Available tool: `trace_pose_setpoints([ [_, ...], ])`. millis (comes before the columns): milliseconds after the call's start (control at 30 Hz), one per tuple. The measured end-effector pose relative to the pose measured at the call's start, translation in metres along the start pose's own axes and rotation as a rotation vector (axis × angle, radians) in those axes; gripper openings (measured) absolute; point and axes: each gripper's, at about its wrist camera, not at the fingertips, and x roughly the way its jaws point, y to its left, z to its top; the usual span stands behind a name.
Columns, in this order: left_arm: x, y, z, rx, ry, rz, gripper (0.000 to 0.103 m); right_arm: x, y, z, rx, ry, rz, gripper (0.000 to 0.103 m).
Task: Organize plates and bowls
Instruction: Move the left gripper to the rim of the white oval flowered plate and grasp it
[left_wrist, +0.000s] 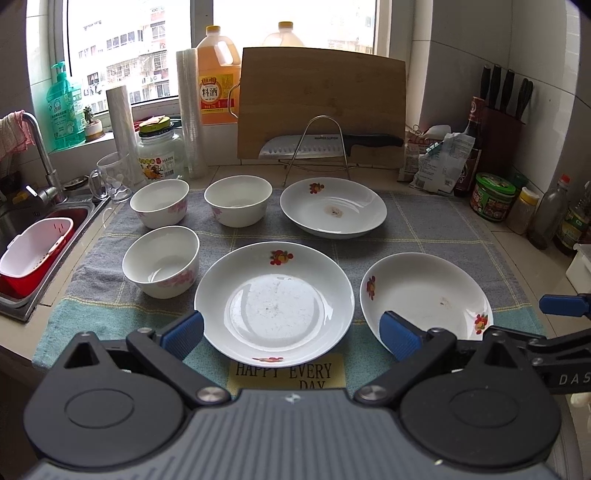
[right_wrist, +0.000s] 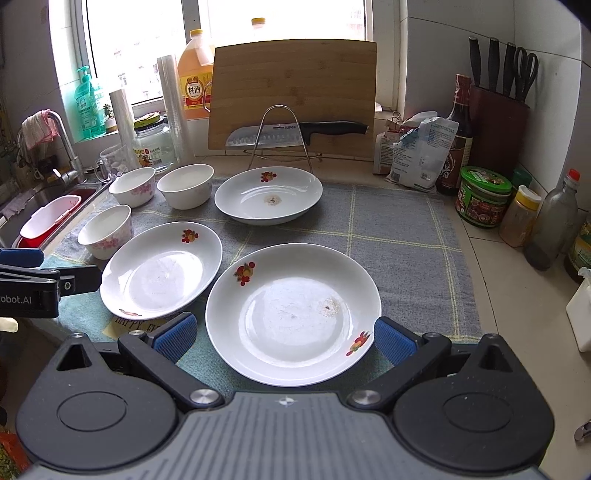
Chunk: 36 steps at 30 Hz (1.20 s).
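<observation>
Three white plates with fruit prints lie on a grey-green cloth: a near middle plate (left_wrist: 274, 300) (right_wrist: 160, 269), a near right plate (left_wrist: 424, 293) (right_wrist: 293, 312), and a far plate (left_wrist: 333, 206) (right_wrist: 268, 194). Three white bowls with pink flowers stand left: two at the back (left_wrist: 159, 202) (left_wrist: 237, 199) (right_wrist: 132, 185) (right_wrist: 185, 184) and one nearer (left_wrist: 161, 260) (right_wrist: 106, 235). My left gripper (left_wrist: 291, 338) is open and empty, hovering at the middle plate's near edge. My right gripper (right_wrist: 282, 338) is open and empty, at the right plate's near edge.
A sink (left_wrist: 33, 236) with a red-white basket lies left. A cutting board (left_wrist: 321, 107), a knife on a wire rack (left_wrist: 317, 146), bottles and jars line the back. Sauce jars and bottles (right_wrist: 484, 195) and a knife block (right_wrist: 496, 122) stand right.
</observation>
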Motion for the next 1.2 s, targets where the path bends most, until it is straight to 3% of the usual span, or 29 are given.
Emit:
trace_pose_setpoints([
  [433, 0.018, 0.006, -0.003, -0.028, 0.041, -0.033, 0.101, 0.018, -0.012, -0.032, -0.059, 0.014, 0.036, 0.103],
  [633, 0.032, 0.003, -0.001, 0.005, 0.03, -0.048, 0.101, 0.037, -0.015, -0.047, -0.072, 0.059, 0.021, 0.103],
  [900, 0.06, 0.001, 0.016, 0.037, 0.043, -0.131, 0.101, 0.071, -0.02, -0.059, -0.083, 0.102, -0.017, 0.103],
  [1200, 0.085, -0.014, 0.03, 0.124, 0.076, -0.186, 0.101, 0.089, -0.018, -0.061, -0.081, 0.09, 0.009, 0.103],
])
